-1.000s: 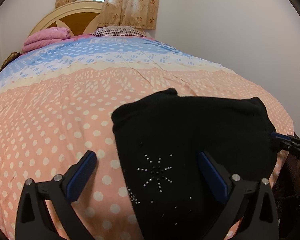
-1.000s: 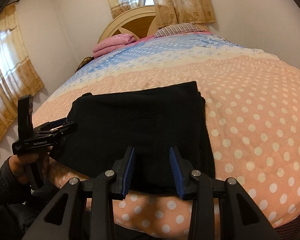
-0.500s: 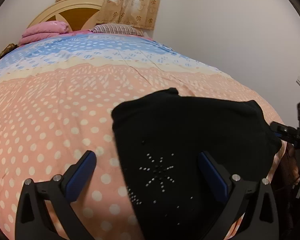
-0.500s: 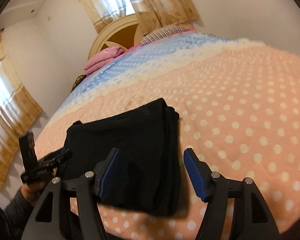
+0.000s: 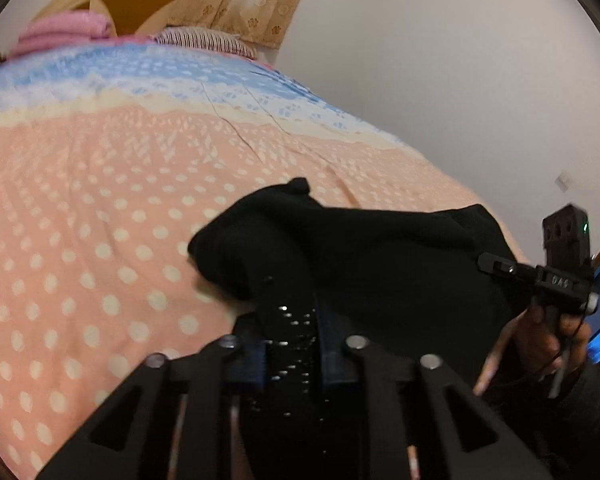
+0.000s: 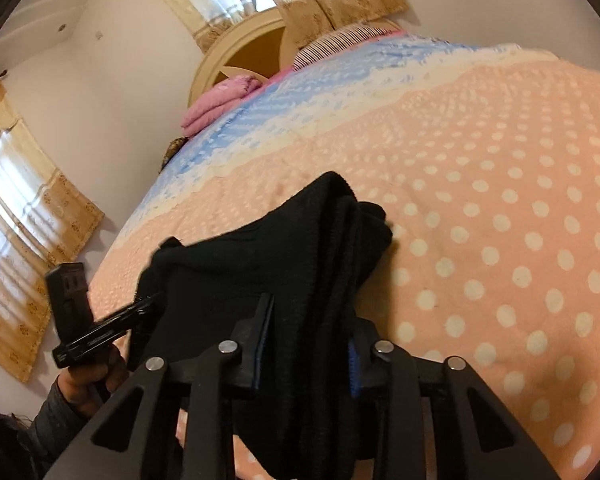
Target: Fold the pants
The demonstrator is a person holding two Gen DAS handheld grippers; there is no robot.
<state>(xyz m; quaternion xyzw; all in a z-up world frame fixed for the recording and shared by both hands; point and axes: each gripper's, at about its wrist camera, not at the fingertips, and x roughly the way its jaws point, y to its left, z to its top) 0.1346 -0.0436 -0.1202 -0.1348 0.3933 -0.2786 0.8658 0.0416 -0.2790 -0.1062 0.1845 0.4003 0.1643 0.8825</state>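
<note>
The black pants [image 5: 380, 264] on the near edge of the dotted bed [image 5: 100, 208] are pinched at either end by the just-closed left claw [image 5: 290, 344] and right claw [image 6: 306, 344].

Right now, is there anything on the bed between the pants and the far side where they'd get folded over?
Nothing visible. Both grippers have just been closing, and the left gripper and right gripper each pinch the near edge of the black pants. The dotted bedspread beyond lies bare up to the pillows.
</note>
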